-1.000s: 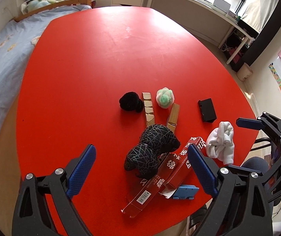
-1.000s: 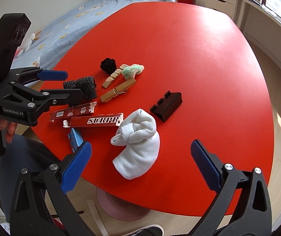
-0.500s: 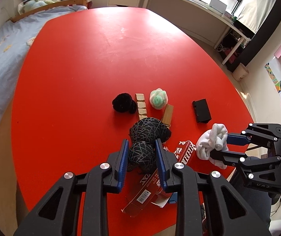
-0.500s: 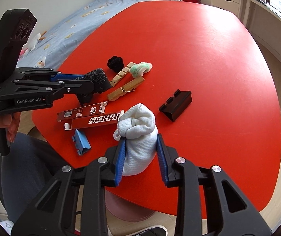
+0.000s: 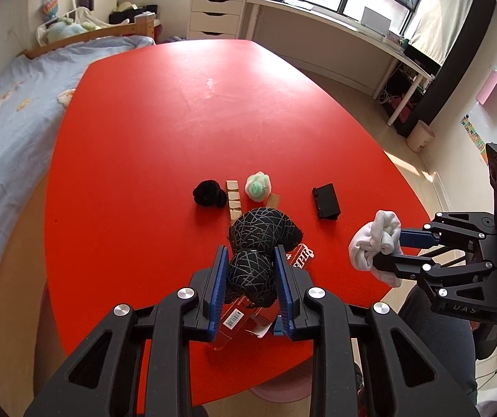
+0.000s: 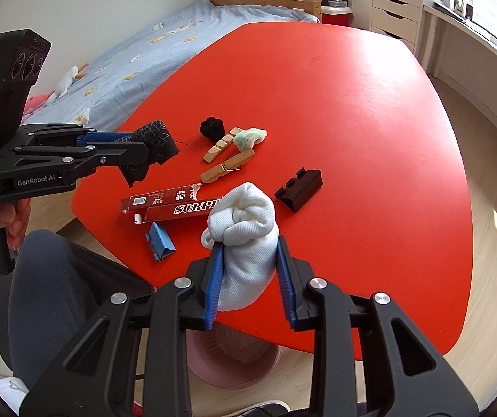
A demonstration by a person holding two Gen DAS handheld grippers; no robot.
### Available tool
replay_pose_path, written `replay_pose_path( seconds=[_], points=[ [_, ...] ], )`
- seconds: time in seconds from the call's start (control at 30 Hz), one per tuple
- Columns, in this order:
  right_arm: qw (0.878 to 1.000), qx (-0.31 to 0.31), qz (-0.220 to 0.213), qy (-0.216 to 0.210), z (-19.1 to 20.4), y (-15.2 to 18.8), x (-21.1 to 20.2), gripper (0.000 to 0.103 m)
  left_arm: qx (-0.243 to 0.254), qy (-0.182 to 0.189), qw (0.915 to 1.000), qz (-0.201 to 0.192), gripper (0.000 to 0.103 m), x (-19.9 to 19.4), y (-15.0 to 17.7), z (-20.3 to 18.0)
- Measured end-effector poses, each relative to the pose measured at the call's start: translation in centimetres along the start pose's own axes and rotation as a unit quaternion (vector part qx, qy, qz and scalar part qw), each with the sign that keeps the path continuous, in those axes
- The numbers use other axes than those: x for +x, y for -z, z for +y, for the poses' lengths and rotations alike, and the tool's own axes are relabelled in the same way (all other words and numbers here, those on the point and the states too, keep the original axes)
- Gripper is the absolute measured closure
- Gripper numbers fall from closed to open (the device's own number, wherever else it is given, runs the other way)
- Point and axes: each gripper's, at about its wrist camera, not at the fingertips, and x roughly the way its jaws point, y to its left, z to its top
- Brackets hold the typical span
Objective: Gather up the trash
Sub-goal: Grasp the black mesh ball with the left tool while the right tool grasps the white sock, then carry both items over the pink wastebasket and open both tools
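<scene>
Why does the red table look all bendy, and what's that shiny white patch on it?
Left wrist view: the fisheye lens bows the table edges, and window light leaves a pale glare near its far middle. Right wrist view: same bulging, black corners round the picture, glare at the table's far end, bright sun on the floor at the right. The white sock and black sock both look sharp.
</scene>
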Motion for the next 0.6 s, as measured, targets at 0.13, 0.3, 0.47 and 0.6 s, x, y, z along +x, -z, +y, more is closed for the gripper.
replay_pose_path(
  seconds=[0.13,0.3,0.47,0.6],
  points=[
    [1.0,-0.01,-0.012,-0.001,0.7,0.7,-1.8,0.074,0.0,0.005,0.9999,-0.013,0.077,-2.0,1.3,-0.9],
    [0.999,-0.021,-0.027,-0.003,1.8,1.8,-4.0,0.074,0.0,0.011,0.9995,-0.028,0.077,-4.2,3.3,-2.2],
    [0.999,-0.03,-0.037,-0.007,2.6,3.0,-5.6,0.074,0.001,0.019,0.9993,-0.033,0.077,-5.6,5.2,-3.4],
    [0.998,-0.039,-0.039,-0.011,3.3,4.1,-6.7,0.074,0.002,0.028,0.9992,-0.029,0.077,-6.3,6.7,-4.1]
  ],
)
